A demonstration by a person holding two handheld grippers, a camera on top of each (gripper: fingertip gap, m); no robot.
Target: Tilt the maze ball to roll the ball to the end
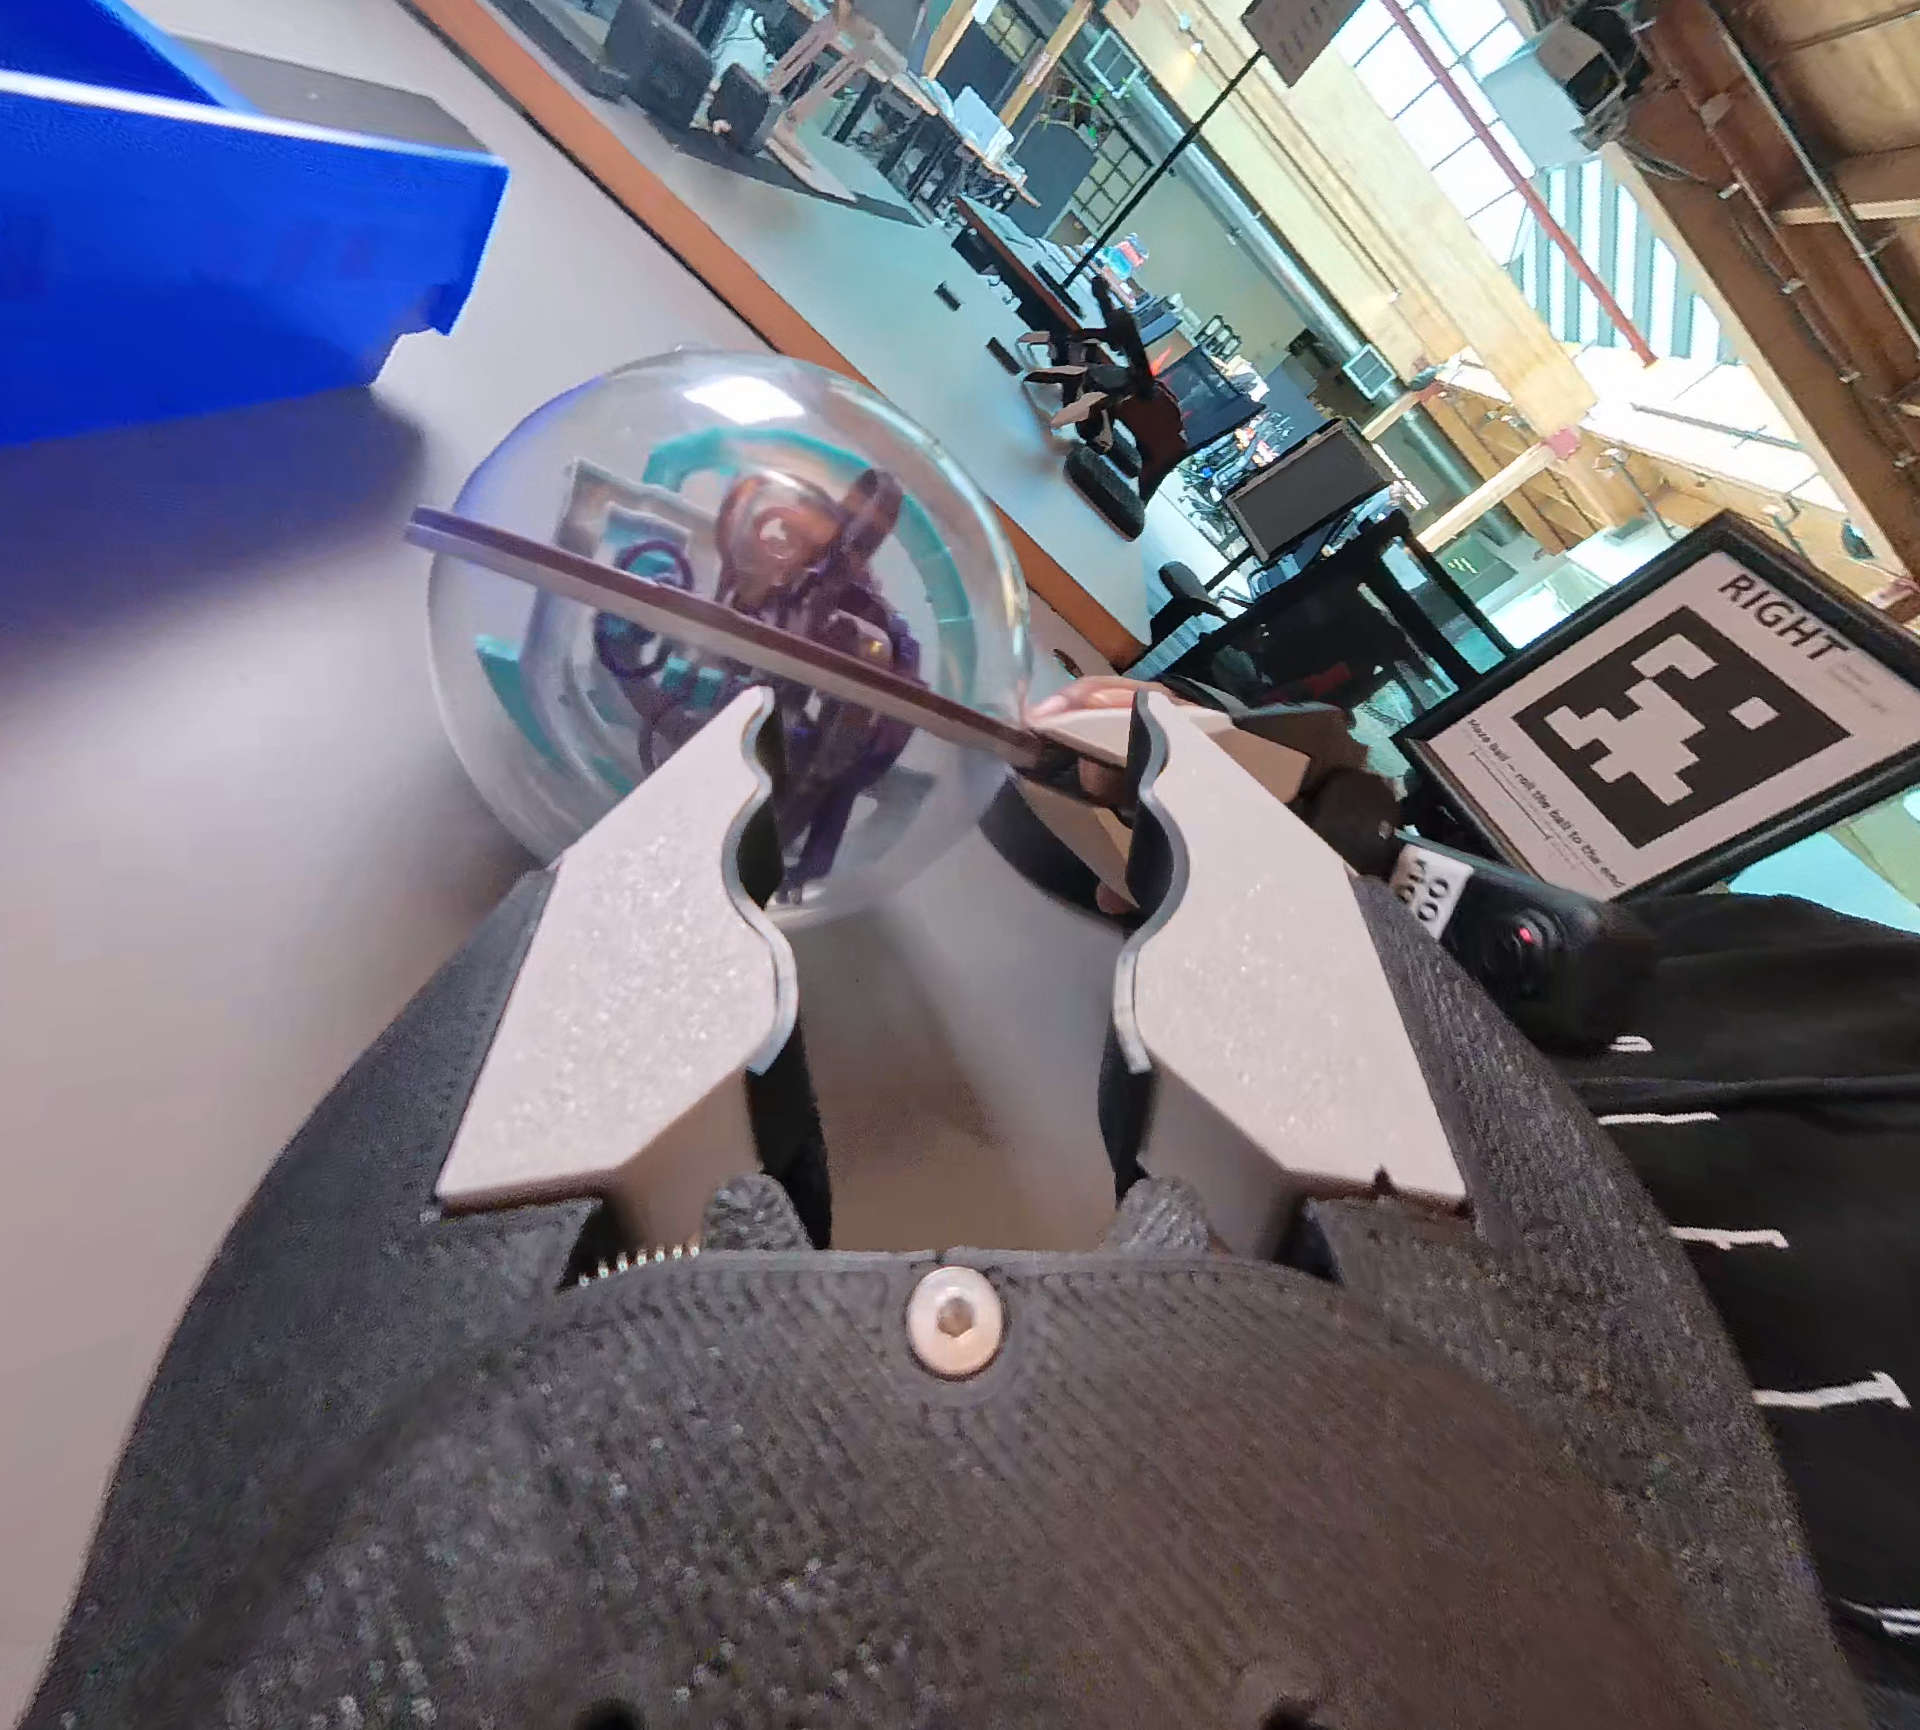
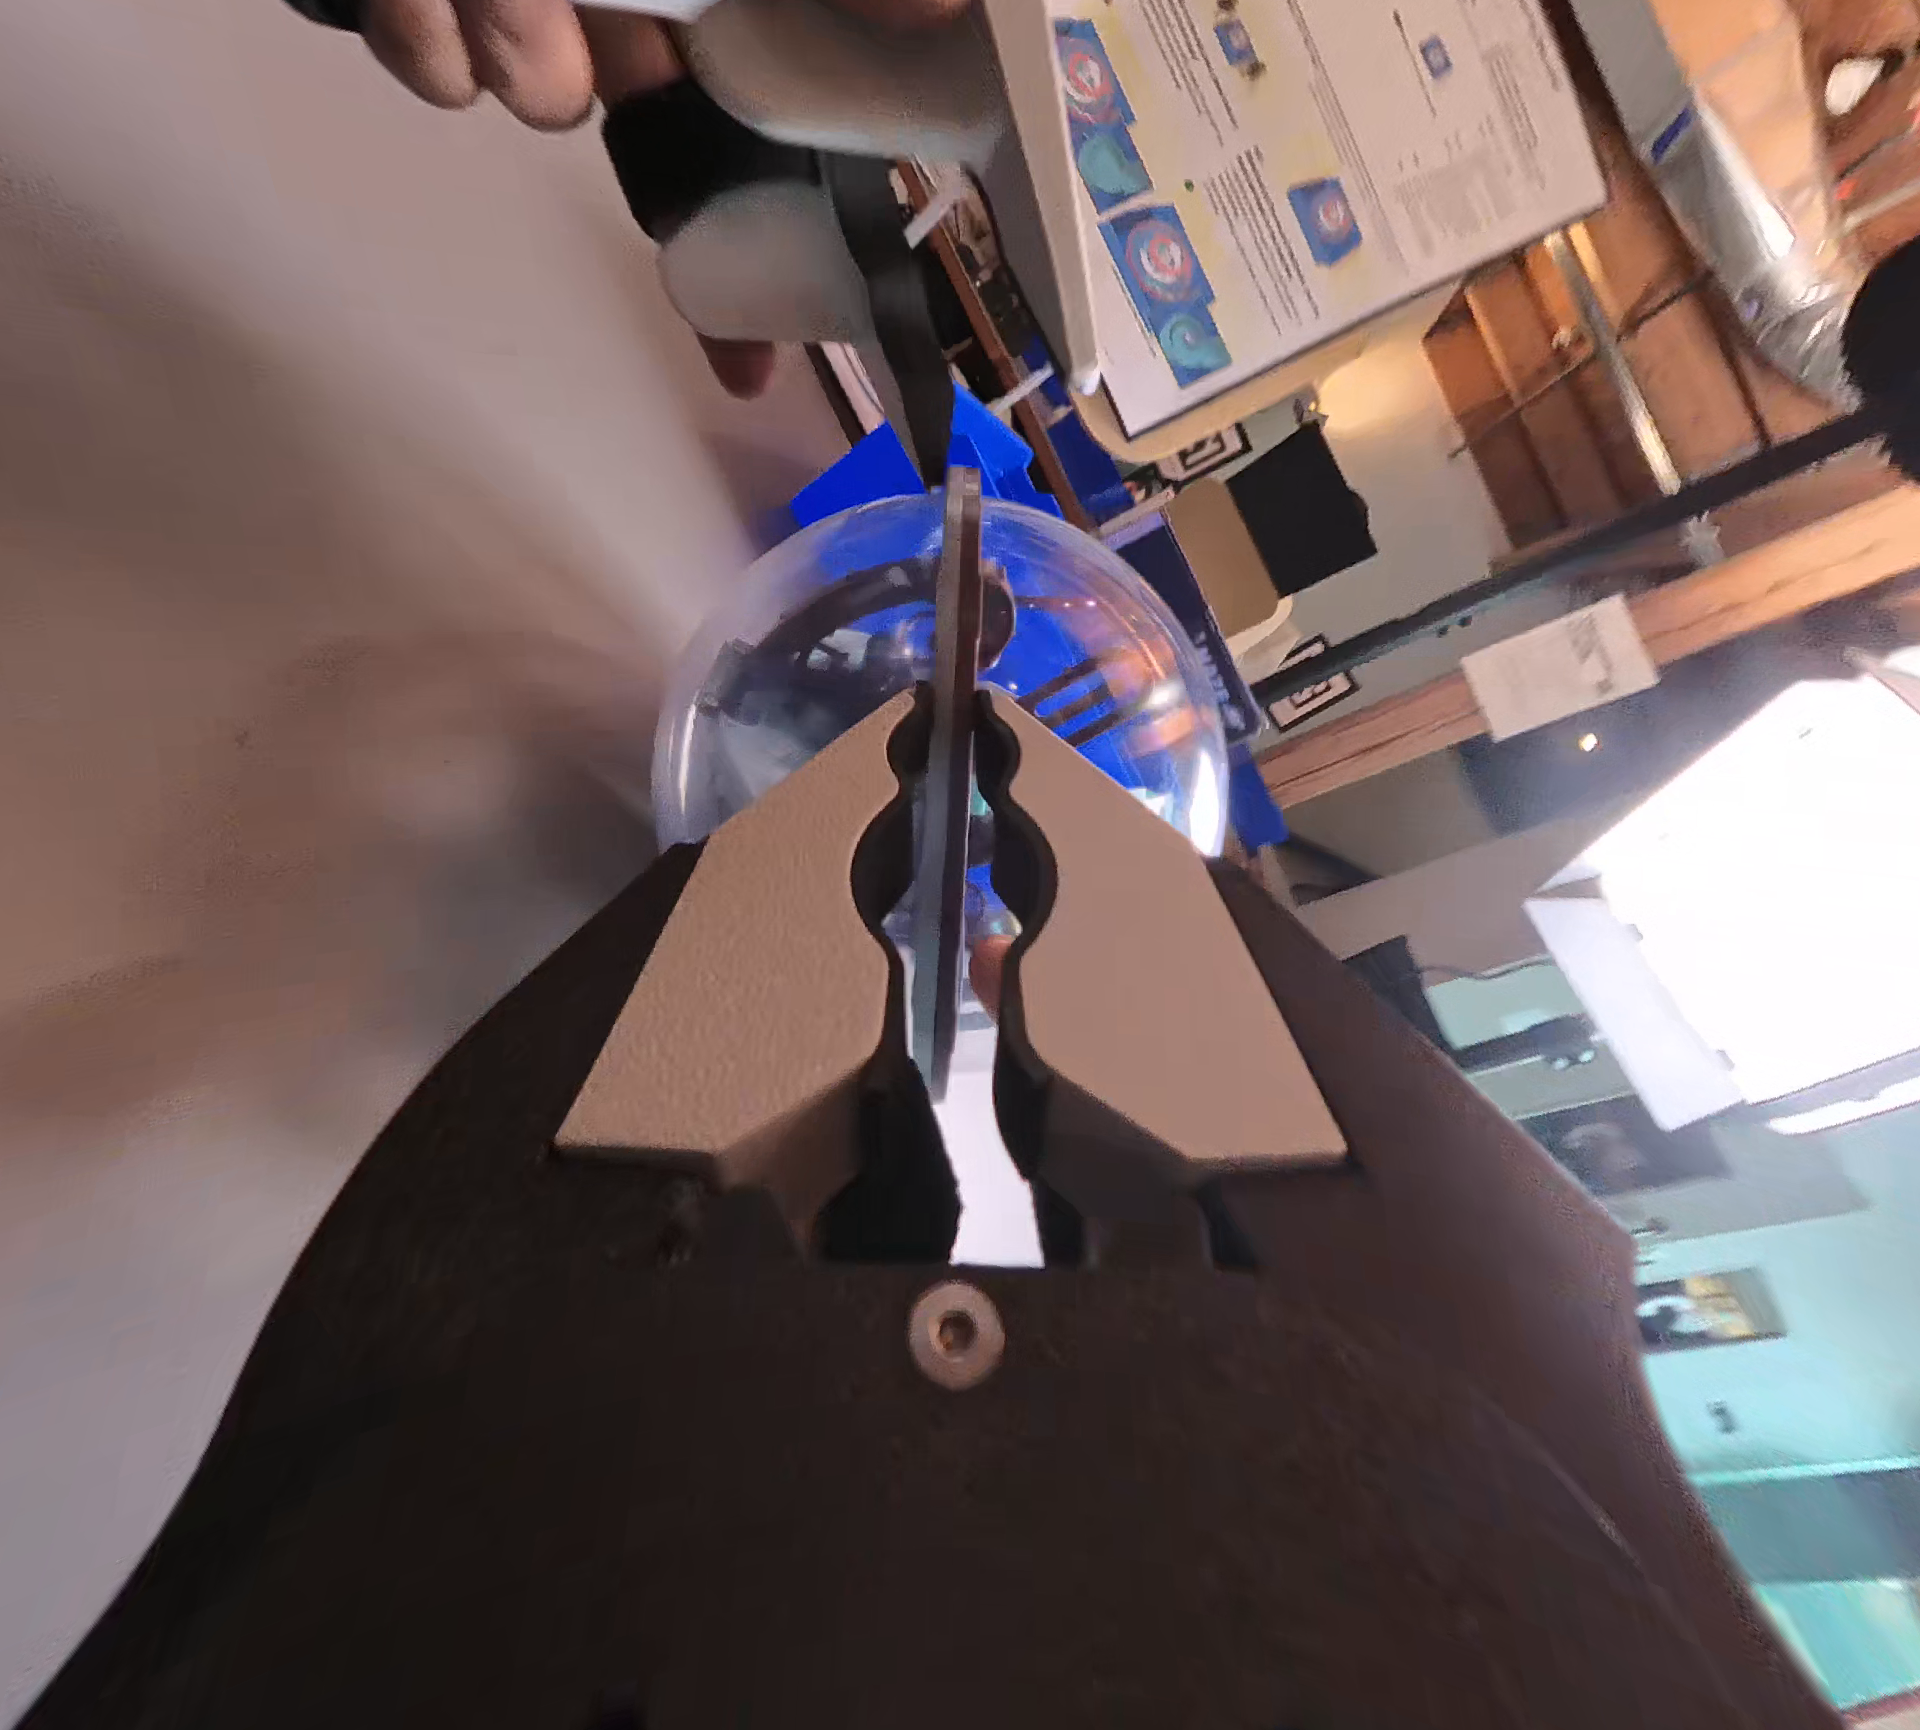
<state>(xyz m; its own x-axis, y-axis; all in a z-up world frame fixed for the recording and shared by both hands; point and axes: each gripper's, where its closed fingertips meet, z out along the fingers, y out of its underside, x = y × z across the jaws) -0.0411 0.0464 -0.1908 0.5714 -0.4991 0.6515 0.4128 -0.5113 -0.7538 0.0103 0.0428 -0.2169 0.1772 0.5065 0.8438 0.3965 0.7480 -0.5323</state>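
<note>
Two hand-held grippers: both work on one maze ball (image 1: 727, 600).
Location: the maze ball is close over the pale bench (image 1: 208, 849), near a blue bin (image 1: 208, 257); contact with the bench cannot be told.
Right hand-held gripper (image 2: 948, 704): closed down on the thin dark rim (image 2: 961, 641) that circles the sphere.
Left hand-held gripper (image 1: 951, 714): fingers spread wide, holding nothing, tips just short of the sphere; one tip is near the rim.
Handling, judged: the clear shell looks rigid, smooth and slippery, likely light and liable to crack if squeezed. The flat rim is the secure hold; the curved shell is not.
Orientation: a sphere has no long axis; the rim plane serves as reference. It runs tilted across the left wrist view, and edge-on between the fingers in the right wrist view.
Inner ball: not discernible among the coloured tracks.
</note>
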